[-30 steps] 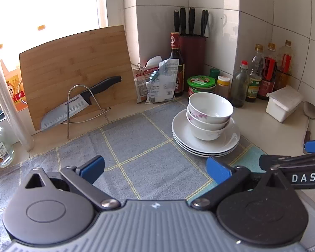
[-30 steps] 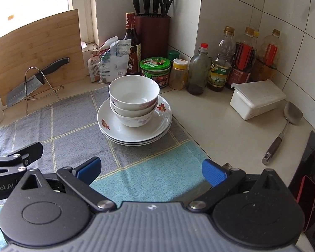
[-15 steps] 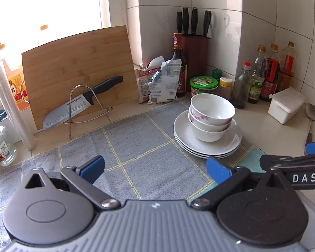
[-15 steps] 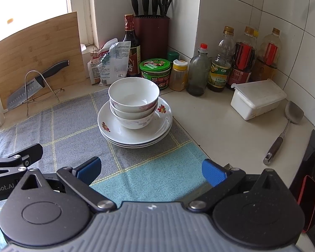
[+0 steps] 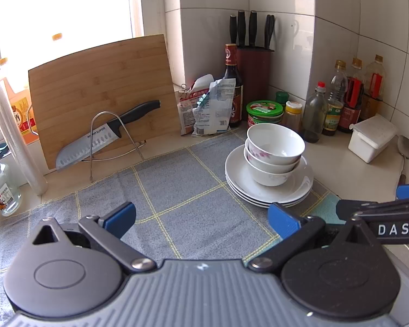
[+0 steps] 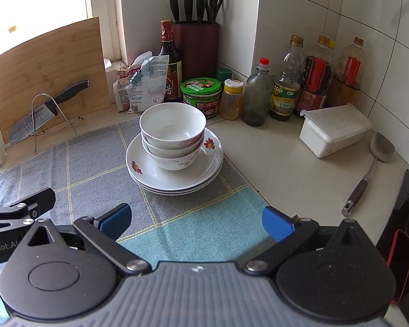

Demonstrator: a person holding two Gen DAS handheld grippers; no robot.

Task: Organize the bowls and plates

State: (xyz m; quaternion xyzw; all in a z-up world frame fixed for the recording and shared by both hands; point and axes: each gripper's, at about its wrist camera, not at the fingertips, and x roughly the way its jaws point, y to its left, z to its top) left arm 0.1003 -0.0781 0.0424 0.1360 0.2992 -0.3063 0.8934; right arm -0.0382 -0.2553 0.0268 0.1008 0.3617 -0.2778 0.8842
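Ahead of each wide-open, empty hand-held gripper [image 6: 195, 219]: stacked bowls [image 6: 172, 125] on plates [image 6: 174, 174].

White bowls [image 6: 173, 125] with pink flowers are sitting on white plates [image 6: 174, 173] showing red flower prints. The cloth [image 5: 182, 190] is showing grey squares crossed by yellow lines, turning teal [image 6: 199, 218] nearer. Blue pads are tipping each black hand-held gripper [image 5: 201, 216].
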